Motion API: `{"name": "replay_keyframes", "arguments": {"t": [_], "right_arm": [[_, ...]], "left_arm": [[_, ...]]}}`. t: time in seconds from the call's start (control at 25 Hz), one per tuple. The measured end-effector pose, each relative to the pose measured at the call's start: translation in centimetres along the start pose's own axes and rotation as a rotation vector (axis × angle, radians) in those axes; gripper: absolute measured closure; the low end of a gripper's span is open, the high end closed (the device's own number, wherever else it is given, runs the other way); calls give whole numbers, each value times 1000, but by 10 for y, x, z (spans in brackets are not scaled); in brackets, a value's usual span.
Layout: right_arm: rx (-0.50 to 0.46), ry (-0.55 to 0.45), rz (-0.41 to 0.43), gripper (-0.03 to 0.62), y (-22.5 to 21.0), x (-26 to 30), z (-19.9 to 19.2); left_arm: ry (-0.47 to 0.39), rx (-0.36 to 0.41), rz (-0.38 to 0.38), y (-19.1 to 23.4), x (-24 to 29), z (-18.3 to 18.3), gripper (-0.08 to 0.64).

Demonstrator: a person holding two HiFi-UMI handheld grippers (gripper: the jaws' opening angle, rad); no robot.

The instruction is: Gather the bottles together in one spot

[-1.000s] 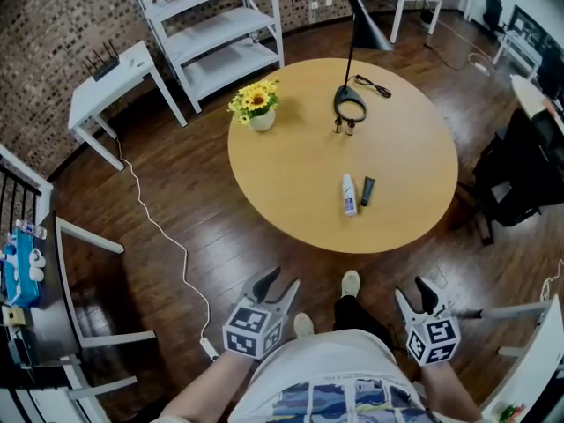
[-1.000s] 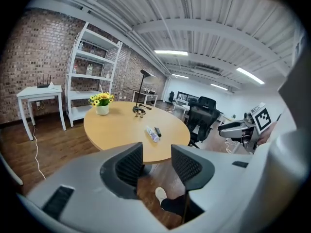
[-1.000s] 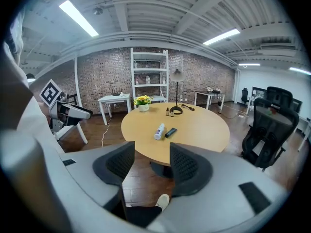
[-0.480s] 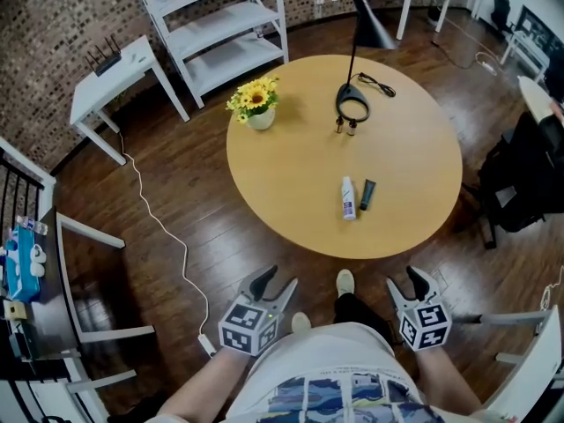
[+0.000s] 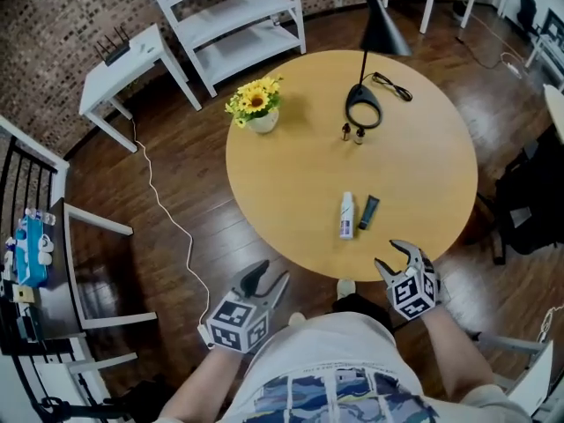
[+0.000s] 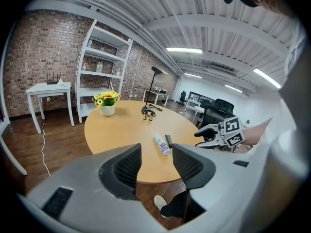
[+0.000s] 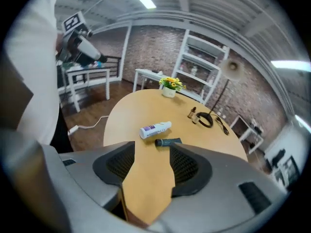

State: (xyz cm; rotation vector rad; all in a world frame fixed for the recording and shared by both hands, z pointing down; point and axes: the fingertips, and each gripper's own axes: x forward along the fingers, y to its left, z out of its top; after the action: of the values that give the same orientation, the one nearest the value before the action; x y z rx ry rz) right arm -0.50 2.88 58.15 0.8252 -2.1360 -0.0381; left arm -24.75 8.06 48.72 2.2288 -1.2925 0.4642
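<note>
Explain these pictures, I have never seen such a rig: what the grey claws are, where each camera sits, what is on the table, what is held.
No robot here: a person holds a two-jaw claw in each hand. The head view looks down from a camera on the person's head; the two gripper views come from cameras riding on the claws. The left gripper and right gripper are both open and hold nothing. On the round table a white bottle lies beside a dark tube; farther off stand two small bottles by a black lamp, and a pot of yellow flowers.
</note>
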Motion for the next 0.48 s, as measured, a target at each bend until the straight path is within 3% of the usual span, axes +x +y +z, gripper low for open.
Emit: {"name": "replay_keyframes", "arguments": {"t": [0.24,0.4,0.48], "right_arm": [[-623,73,223,342,-28,83,-14],[-936,102,390,342,-24,129,-25],[-1022,126,500,342,-19,144,-33]], "left_arm": [[15,-78,96,7,24,20,383],[20,-127,172,11,30,24,383],[19,-148,202,11,32,25,383]]}}
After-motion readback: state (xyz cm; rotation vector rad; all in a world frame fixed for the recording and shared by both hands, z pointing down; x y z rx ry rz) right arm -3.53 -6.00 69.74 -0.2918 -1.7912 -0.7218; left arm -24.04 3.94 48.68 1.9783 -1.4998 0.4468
